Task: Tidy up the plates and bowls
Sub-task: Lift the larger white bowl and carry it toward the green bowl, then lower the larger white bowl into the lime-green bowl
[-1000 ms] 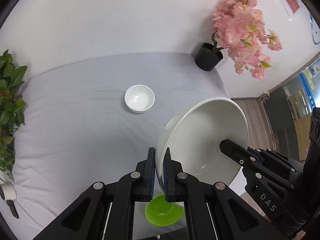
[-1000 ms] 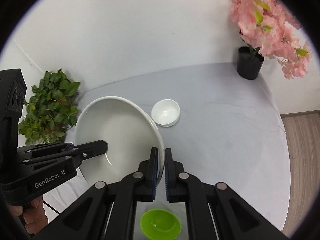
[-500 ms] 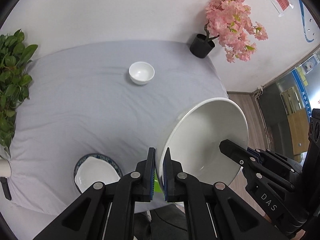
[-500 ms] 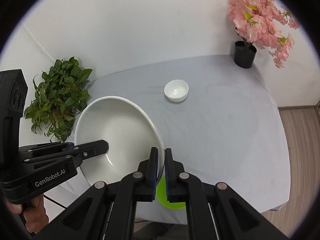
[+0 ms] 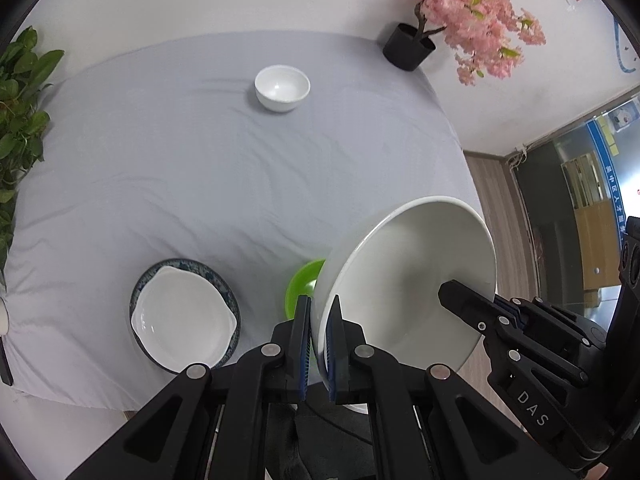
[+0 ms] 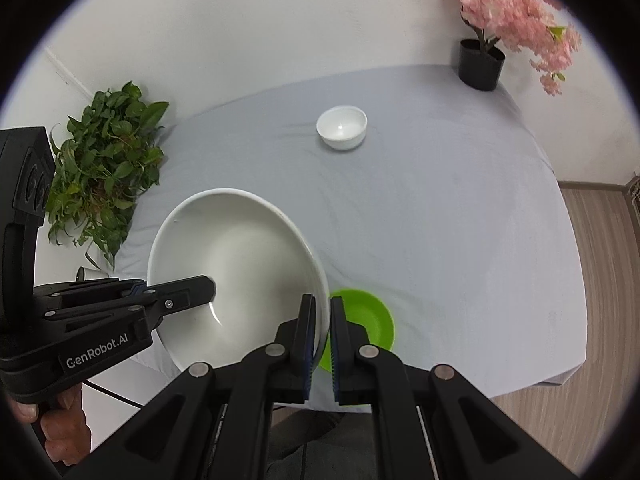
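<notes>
Large white bowl (image 5: 404, 280): held in the air above the near edge of the table (image 5: 200, 168), tilted, gripped at opposite sides of its rim by both grippers. Left gripper (image 5: 318, 344): closed on the bowl's rim, one finger inside the wall and one outside. Right gripper (image 6: 320, 340): likewise clamped on the opposite rim. Green bowl (image 6: 366, 322): on the grey tablecloth near the front edge, partly hidden behind the large bowl. White dish with two small handles (image 5: 182, 326): resting inside a dark blue-rimmed plate (image 5: 234, 304), at the near left of the table in the left wrist view, apart from the green bowl. Small white bowl (image 5: 282, 88): upright, alone toward the far side of the table, well apart from the rest. Black pot with pink blossoms (image 5: 408, 46): far right corner of the table. Green leafy plant (image 6: 100, 172): at the left edge of the table. A person's hand (image 6: 60, 428): holding the left gripper's handle, seen in the right wrist view.
</notes>
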